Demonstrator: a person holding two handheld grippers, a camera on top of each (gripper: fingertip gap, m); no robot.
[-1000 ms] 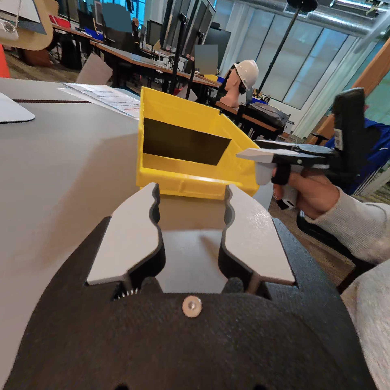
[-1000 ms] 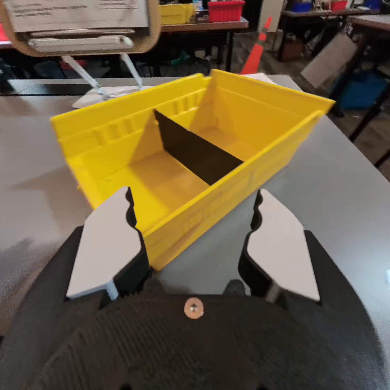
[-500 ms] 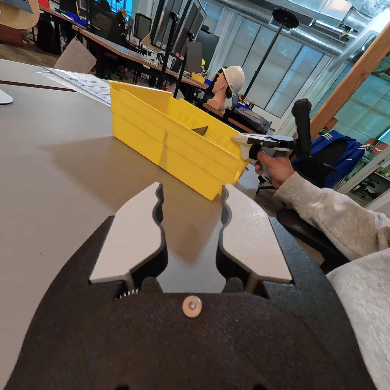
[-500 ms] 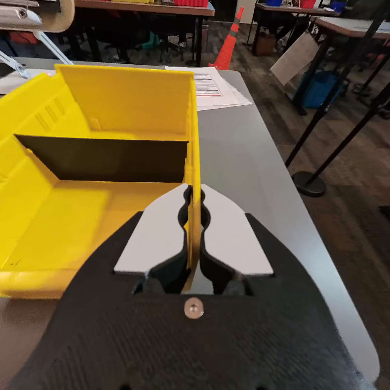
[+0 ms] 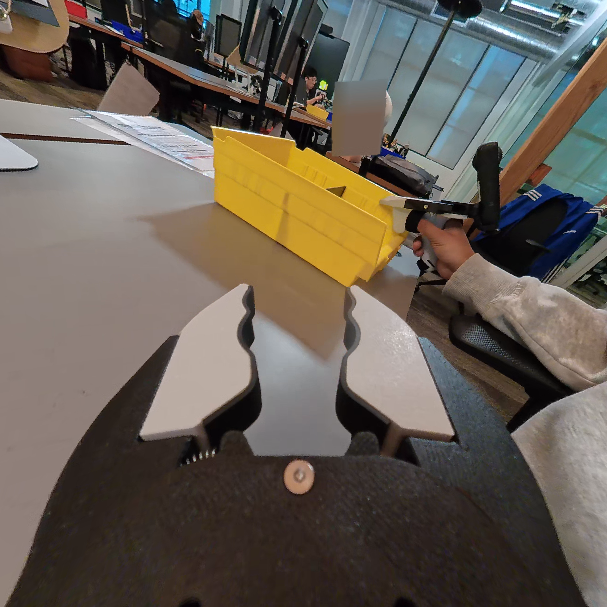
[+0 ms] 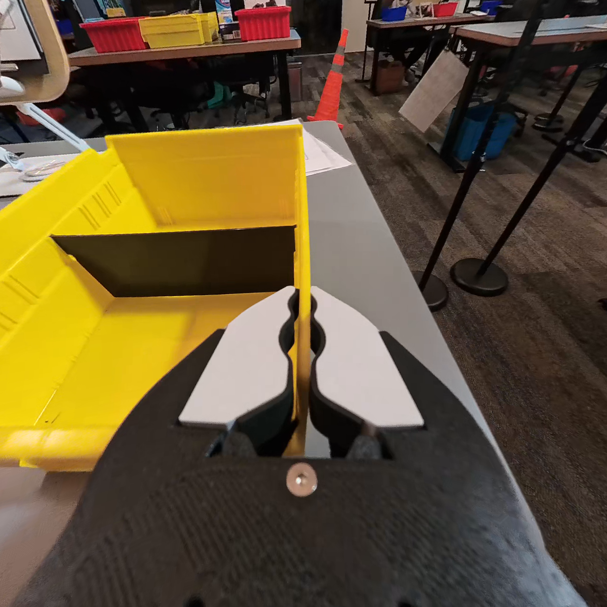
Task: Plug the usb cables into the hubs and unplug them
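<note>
Right tool [image 6: 303,290] clamped narrow on the yellow bin [image 6: 210,170] side wall, near its front corner. Left tool [image 5: 299,290] open, empty, hovering over the desk [image 5: 82,262] short of the bin. No USB cables or hubs visible.

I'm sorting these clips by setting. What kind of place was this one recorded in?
Probably an open-plan office or lab workspace: rows of desks with monitors on stands, red and yellow storage bins on a far table, and an orange traffic cone on the carpeted floor.
</note>
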